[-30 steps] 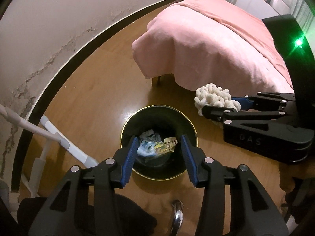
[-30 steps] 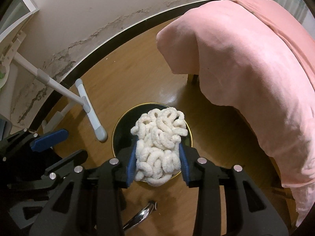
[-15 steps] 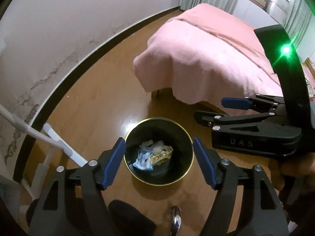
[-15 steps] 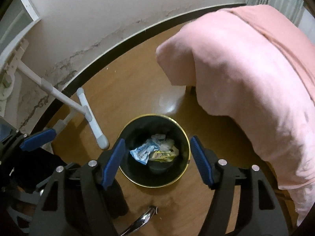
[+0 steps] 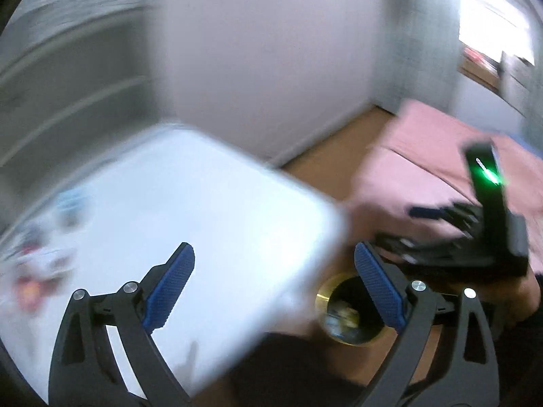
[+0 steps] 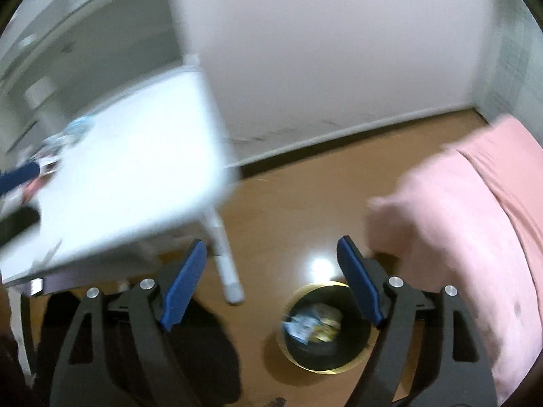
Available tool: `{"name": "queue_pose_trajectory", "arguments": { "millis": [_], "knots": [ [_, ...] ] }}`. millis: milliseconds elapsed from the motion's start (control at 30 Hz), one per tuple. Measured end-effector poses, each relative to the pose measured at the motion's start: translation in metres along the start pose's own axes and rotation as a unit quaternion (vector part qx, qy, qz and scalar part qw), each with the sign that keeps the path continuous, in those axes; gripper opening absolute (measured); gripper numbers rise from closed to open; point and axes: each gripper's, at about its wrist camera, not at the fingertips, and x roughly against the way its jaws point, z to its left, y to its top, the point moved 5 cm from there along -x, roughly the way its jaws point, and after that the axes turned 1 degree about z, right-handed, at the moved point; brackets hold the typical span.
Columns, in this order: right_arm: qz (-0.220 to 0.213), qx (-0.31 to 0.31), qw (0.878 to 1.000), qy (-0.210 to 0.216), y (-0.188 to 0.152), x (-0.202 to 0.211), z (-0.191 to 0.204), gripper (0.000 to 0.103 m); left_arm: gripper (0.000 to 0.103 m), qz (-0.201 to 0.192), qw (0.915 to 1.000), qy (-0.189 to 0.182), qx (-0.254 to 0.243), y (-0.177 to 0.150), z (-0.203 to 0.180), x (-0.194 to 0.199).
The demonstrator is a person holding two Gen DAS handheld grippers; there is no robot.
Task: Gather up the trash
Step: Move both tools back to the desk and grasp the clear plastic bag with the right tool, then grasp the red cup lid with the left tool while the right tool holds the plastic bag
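Fingers on my left gripper (image 5: 273,286) and right gripper (image 6: 271,279) are spread, grasping nothing. I judge I'm between pickups: next, reach the blurred litter (image 5: 37,264) on the white tabletop (image 5: 210,203) and carry it to the bin (image 6: 324,334).

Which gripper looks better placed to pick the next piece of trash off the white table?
Probably left. The left gripper, open and empty, hangs over the white table near blurred items; the right gripper faces the bin.
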Motion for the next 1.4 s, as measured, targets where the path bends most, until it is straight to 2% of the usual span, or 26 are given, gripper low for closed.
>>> {"name": "queue_pose_trajectory", "arguments": {
  "millis": [100, 167, 333, 400, 500, 600, 767, 867, 900, 933, 1000, 1067, 1133, 1267, 1400],
  "knots": [
    [-0.002, 0.050, 0.997, 0.053, 0.019, -0.011, 0.077, 0.077, 0.092, -0.010, 0.9941, 0.087, 0.064, -0.009, 0.092, 0.033],
    [-0.001, 0.080, 0.993, 0.088, 0.030, -0.018, 0.127, 0.077, 0.093, -0.018, 0.9847, 0.132, 0.112, -0.025, 0.157, 0.065],
    [0.009, 0.164, 0.970, 0.181, 0.047, -0.027, 0.271, 0.077, 0.093, -0.021, 0.9581, 0.218, 0.184, -0.069, 0.261, 0.125],
    [0.010, 0.196, 0.959, 0.206, 0.052, -0.028, 0.327, 0.077, 0.093, -0.015, 0.9505, 0.237, 0.200, -0.085, 0.284, 0.137],
    [0.009, 0.223, 0.948, 0.225, 0.058, -0.028, 0.388, 0.077, 0.093, -0.008, 0.9406, 0.246, 0.234, -0.107, 0.313, 0.149],
    [0.012, 0.242, 0.943, 0.228, 0.068, -0.034, 0.429, 0.077, 0.093, -0.001, 0.9350, 0.247, 0.255, -0.123, 0.332, 0.151],
    [0.034, 0.268, 0.943, 0.194, 0.072, -0.063, 0.460, 0.074, 0.093, 0.019, 0.9361, 0.241, 0.256, -0.140, 0.348, 0.140],
    [0.051, 0.270, 0.943, 0.186, 0.069, -0.077, 0.463, 0.053, 0.093, 0.029, 0.9371, 0.233, 0.258, -0.152, 0.352, 0.134],
    [0.056, 0.270, 0.943, 0.189, 0.069, -0.078, 0.464, 0.031, 0.093, 0.031, 0.9376, 0.231, 0.258, -0.152, 0.352, 0.131],
    [0.056, 0.264, 0.942, 0.199, 0.070, -0.076, 0.463, 0.027, 0.093, 0.032, 0.9382, 0.231, 0.256, -0.153, 0.352, 0.129],
    [0.037, 0.253, 0.943, 0.213, 0.077, -0.067, 0.465, 0.025, 0.093, 0.035, 0.9399, 0.230, 0.250, -0.150, 0.353, 0.120],
    [0.001, 0.241, 0.944, 0.225, 0.088, -0.044, 0.453, 0.025, 0.093, 0.037, 0.9408, 0.234, 0.242, -0.144, 0.353, 0.109],
    [-0.013, 0.226, 0.944, 0.239, 0.098, -0.027, 0.438, 0.025, 0.093, 0.038, 0.9449, 0.223, 0.236, -0.134, 0.349, 0.098],
    [-0.021, 0.214, 0.947, 0.238, 0.102, -0.010, 0.409, 0.025, 0.094, 0.042, 0.9539, 0.203, 0.217, -0.116, 0.337, 0.069],
    [-0.014, 0.205, 0.951, 0.230, 0.096, -0.008, 0.386, 0.025, 0.094, 0.059, 0.9572, 0.199, 0.202, -0.105, 0.332, 0.039]
  ]
}}
